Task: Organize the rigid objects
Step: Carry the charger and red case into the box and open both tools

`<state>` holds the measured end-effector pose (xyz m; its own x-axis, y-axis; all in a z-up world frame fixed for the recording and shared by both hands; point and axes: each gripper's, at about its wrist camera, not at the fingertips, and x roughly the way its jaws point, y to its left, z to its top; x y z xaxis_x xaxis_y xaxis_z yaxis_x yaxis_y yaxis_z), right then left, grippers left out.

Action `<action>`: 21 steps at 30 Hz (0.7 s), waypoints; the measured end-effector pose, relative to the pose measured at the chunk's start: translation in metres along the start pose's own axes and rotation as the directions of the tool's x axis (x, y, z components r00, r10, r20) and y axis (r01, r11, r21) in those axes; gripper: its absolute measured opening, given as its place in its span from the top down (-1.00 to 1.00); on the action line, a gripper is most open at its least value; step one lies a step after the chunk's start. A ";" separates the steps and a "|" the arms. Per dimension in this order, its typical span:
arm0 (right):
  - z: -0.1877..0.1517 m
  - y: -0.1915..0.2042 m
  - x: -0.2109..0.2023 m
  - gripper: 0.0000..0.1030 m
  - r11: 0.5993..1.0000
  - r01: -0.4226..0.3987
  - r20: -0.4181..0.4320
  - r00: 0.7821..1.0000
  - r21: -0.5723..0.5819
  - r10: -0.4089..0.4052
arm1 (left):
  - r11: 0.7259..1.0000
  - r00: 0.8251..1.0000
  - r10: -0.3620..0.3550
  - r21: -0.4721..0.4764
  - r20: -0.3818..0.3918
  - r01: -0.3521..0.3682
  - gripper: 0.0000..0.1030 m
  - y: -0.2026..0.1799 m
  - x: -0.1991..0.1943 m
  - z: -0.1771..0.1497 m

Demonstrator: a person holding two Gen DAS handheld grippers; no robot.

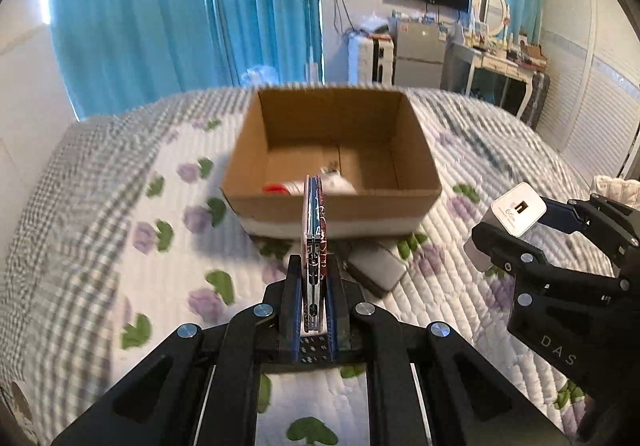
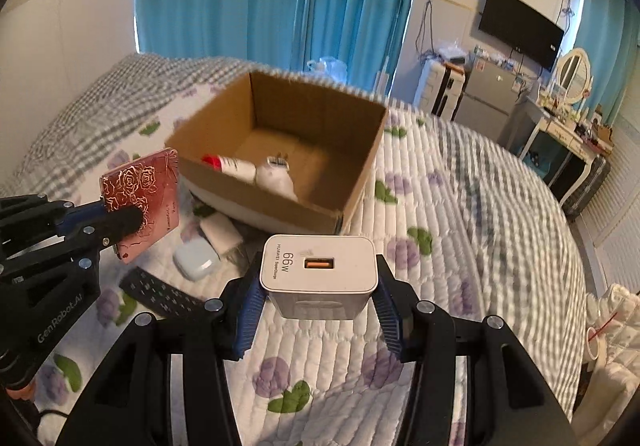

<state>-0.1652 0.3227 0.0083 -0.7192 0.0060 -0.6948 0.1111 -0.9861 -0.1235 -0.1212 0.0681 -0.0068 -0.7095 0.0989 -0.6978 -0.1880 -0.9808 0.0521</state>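
Two pairs of tongs were loaded at once, which we took as a plan to carry both things to the box in one trip. On our left, the left tongs (image 1: 315,278) were clamped on a thin pink card case (image 2: 144,201) embossed with roses, gripped edge-on by its flat faces so it stood upright, raised above the bed (image 2: 460,230) just short of the near wall of the cardboard box (image 1: 332,201). Below it on the quilt lay a pale blue earbud case (image 2: 194,260), a small white block (image 2: 220,232) and a black remote control (image 2: 160,296), not yet collected.

Further right, the box sat open-topped on the bed. Inside it, near the front wall, lay a white tube with a red cap (image 2: 234,165) and a white plug adapter (image 2: 276,175); the rest of its floor looked bare.

On our right, the right tongs (image 2: 318,286) were clamped on a white Huawei 66W charger (image 2: 320,266), squeezed across its sides with the USB port facing up, held over the quilt near the box. We judged both needed lifting over the rim before release.
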 end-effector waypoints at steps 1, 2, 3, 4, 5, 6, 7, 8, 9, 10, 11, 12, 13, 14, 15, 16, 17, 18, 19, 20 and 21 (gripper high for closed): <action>0.005 0.000 -0.003 0.04 1.000 0.000 0.010 1.000 -0.001 0.000 | 1.000 1.000 0.005 0.003 0.015 -0.005 0.80 0.001 -0.004 0.005; 0.011 0.000 -0.007 0.04 1.000 0.002 0.022 1.000 -0.002 -0.002 | 1.000 0.999 0.010 0.007 0.030 -0.011 0.80 0.002 -0.008 0.010; 0.018 0.000 -0.011 0.04 1.000 0.005 0.037 0.999 -0.003 -0.004 | 1.000 0.999 0.014 0.011 0.044 -0.014 0.80 0.003 -0.011 0.016; 0.024 0.000 -0.014 0.04 1.000 0.006 0.050 0.999 -0.004 -0.006 | 1.000 0.998 0.016 0.009 0.058 -0.017 0.80 0.005 -0.014 0.023; 0.031 -0.001 -0.016 0.04 1.000 0.006 0.063 0.998 -0.004 -0.005 | 1.000 0.997 0.015 0.008 0.072 -0.016 0.80 0.006 -0.017 0.030; 0.038 -0.002 -0.018 0.04 1.000 0.004 0.075 0.997 -0.003 -0.004 | 1.000 0.996 0.013 0.005 0.083 -0.013 0.80 0.008 -0.018 0.038; 0.046 -0.004 -0.020 0.04 1.000 0.000 0.090 0.996 -0.001 0.000 | 1.000 0.995 0.010 0.003 0.095 -0.010 0.80 0.009 -0.019 0.046; 0.053 -0.005 -0.019 0.04 1.000 -0.003 0.103 0.995 0.001 0.003 | 1.000 0.995 0.008 0.005 0.103 -0.008 0.80 0.010 -0.019 0.051; 0.061 -0.007 -0.018 0.04 1.000 -0.007 0.114 0.994 0.004 0.006 | 1.000 0.993 0.007 0.012 0.117 -0.009 0.80 0.010 -0.019 0.061; 0.068 -0.009 -0.016 0.04 1.000 -0.009 0.122 0.992 0.008 0.008 | 1.000 0.991 0.010 0.022 0.131 -0.013 0.80 0.010 -0.018 0.070; 0.076 -0.012 -0.013 0.04 1.000 -0.013 0.131 0.991 0.013 0.012 | 0.999 0.990 0.012 0.028 0.140 -0.016 0.80 0.010 -0.016 0.078; 0.082 -0.014 -0.009 0.04 1.000 -0.016 0.136 0.991 0.018 0.014 | 0.999 0.989 0.010 0.036 0.145 -0.016 0.80 0.009 -0.012 0.086; 0.089 -0.017 -0.004 0.04 0.999 -0.020 0.142 0.990 0.026 0.016 | 0.999 0.989 0.006 0.043 0.146 -0.013 0.80 0.009 -0.006 0.094; 0.095 -0.020 0.002 0.04 0.999 -0.023 0.146 0.989 0.033 0.018 | 0.999 0.989 0.006 0.046 0.146 -0.013 0.80 0.009 -0.002 0.100; 0.099 -0.022 0.006 0.04 0.999 -0.026 0.148 0.989 0.038 0.020 | 0.998 0.989 0.016 0.056 0.144 -0.025 0.80 0.007 0.009 0.110; 0.104 -0.024 0.012 0.04 0.999 -0.028 0.149 0.989 0.040 0.022 | 0.997 0.990 0.026 0.068 0.142 -0.036 0.80 0.006 0.017 0.116; 0.110 -0.026 0.021 0.04 0.999 -0.028 0.147 0.989 0.042 0.022 | 0.996 0.990 0.036 0.081 0.136 -0.047 0.80 0.003 0.028 0.121; 0.114 -0.029 0.028 0.04 0.999 -0.027 0.144 0.989 0.042 0.021 | 0.995 0.991 0.037 0.090 0.128 -0.049 0.80 0.002 0.041 0.127; 0.118 -0.030 0.035 0.04 0.999 -0.026 0.141 0.990 0.044 0.020 | 0.994 0.992 0.033 0.098 0.120 -0.044 0.80 0.000 0.049 0.129; 0.122 -0.033 0.043 0.04 0.998 -0.026 0.138 0.990 0.048 0.019 | 0.994 0.994 0.026 0.103 0.107 -0.037 0.80 -0.002 0.061 0.131; 0.124 -0.036 0.053 0.04 0.998 -0.028 0.133 0.991 0.055 0.021 | 0.994 0.996 0.018 0.108 0.086 -0.027 0.80 -0.004 0.079 0.134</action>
<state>-0.2919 0.3377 0.0637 -0.8018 -0.0369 -0.5964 0.0939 -0.9935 -0.0647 -0.2674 0.1020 0.0339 -0.7683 0.0956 -0.6329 -0.2408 -0.9593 0.1474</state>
